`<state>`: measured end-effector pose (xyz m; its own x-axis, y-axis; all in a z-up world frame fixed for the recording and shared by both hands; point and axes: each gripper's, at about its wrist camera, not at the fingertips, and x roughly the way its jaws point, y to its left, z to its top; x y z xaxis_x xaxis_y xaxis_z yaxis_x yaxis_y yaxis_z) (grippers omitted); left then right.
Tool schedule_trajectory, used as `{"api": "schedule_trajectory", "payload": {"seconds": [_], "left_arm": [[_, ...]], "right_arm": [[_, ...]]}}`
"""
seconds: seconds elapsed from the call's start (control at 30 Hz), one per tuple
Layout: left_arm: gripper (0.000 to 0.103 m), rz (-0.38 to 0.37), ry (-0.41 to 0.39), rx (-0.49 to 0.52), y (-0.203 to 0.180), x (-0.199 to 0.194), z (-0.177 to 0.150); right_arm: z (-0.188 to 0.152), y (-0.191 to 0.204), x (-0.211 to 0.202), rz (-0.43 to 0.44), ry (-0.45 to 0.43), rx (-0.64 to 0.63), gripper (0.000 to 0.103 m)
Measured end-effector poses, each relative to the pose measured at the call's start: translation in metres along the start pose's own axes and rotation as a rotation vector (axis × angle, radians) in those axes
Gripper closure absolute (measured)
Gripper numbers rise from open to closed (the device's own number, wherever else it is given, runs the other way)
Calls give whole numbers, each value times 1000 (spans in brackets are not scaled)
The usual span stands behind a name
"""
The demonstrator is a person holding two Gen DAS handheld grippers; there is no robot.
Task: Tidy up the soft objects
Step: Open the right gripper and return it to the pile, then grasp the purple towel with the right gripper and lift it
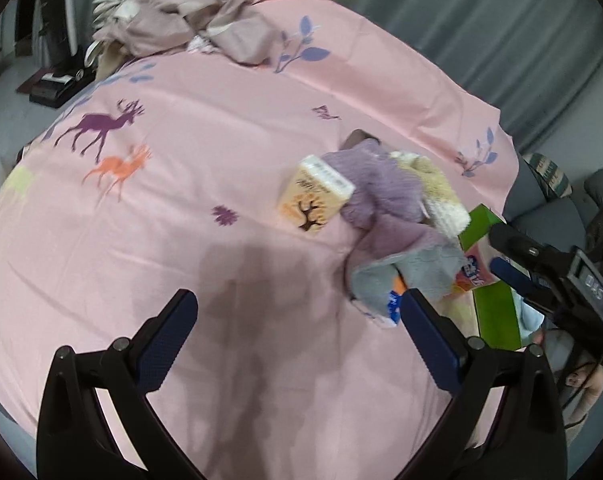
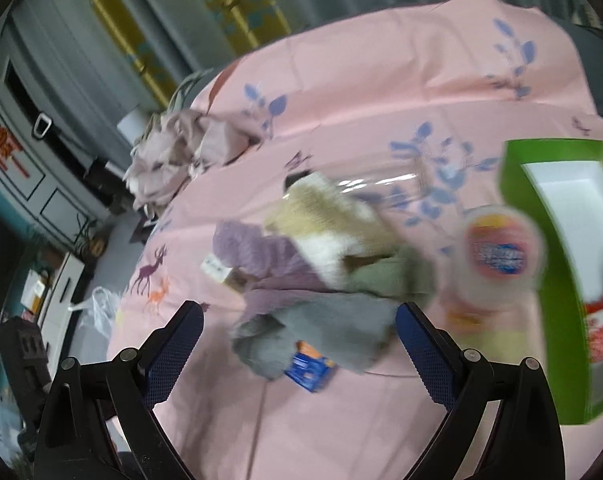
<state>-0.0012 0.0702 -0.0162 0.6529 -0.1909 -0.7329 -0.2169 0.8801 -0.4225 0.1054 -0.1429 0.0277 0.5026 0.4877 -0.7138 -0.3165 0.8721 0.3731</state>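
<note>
Left gripper point(image 1: 297, 312): jaws wide apart, holding nothing, hovering over bare pink sheet point(image 1: 221, 120). Right gripper point(image 2: 299, 324): jaws also spread wide, nothing between the pads, poised just above the soft pile.

The pile sits mid-right on the sheet: purple fleece point(image 1: 381, 192), cream plush point(image 1: 429, 184) on its far-right side, grey cloth point(image 1: 401, 272) at the near end over a blue packet point(image 2: 309, 366). Tissue pack point(image 1: 315, 198) leans against the purple fleece on the left. Green box point(image 2: 557, 280) just right of the pile, open top, white inside. Crumpled mauve fabric point(image 1: 181, 20) at the far left edge, well apart. Right view is motion-blurred.
</note>
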Motion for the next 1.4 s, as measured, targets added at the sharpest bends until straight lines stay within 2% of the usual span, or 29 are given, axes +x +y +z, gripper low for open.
{"api": "schedule_trajectory", "payload": {"seconds": [0.13,0.23,0.27,0.3,0.33,0.37,0.4,0.5,0.8,0.87,0.93,0.97,1.0,1.03,1.07,1.1,1.33,1.37,1.4], "left_arm": [[3,1,9,-1,7,-1,-3],[3,6,14,-5,11,0,-4],[3,1,19,-8,12,1,-4],[3,-3,24,-13,13,2,-5],[3,-2,29,-17,15,2,-6],[3,-2,32,-17,15,2,-6],[3,-2,33,-16,15,2,-6],[3,-9,39,-17,18,2,-7],[3,-40,30,-37,23,-6,-4],[3,-39,29,-39,24,-7,-4],[3,-44,34,-41,24,-7,-4],[3,-48,38,-38,24,-7,-5],[2,-50,39,-34,23,-7,-5],[2,-48,40,-27,22,-7,-5],[2,-44,40,-22,22,-7,-6],[2,-38,37,-19,22,-7,-6],[2,-36,42,-18,27,-10,-8],[2,-37,42,-17,27,-11,-8],[2,-38,44,-15,28,-11,-8]], "right_arm": [[-4,23,23,-64,3,-92,5],[-11,29,45,-126,29,-153,20],[-14,29,54,-152,44,-168,34],[-16,28,59,-165,51,-177,55],[-19,26,62,-170,59,-185,65],[-22,24,63,-156,66,-182,83],[-24,22,62,-132,66,-171,92],[-25,21,47,-84,45,-172,97],[-16,31,-43,117,-104,-162,98],[-14,38,-48,83,-105,-210,98],[-10,41,-40,-1,-86,-225,96],[-7,42,-30,-59,-51,-222,87],[-5,43,-24,-82,-32,-221,63],[-3,44,-15,-99,-12,-224,46],[0,45,-4,-102,-1,-228,19],[0,46,2,-103,4,-234,16],[-9,45,68,-249,122,-286,17],[-12,42,75,-254,139,-282,27],[-15,39,77,-255,150,-280,48]]}}
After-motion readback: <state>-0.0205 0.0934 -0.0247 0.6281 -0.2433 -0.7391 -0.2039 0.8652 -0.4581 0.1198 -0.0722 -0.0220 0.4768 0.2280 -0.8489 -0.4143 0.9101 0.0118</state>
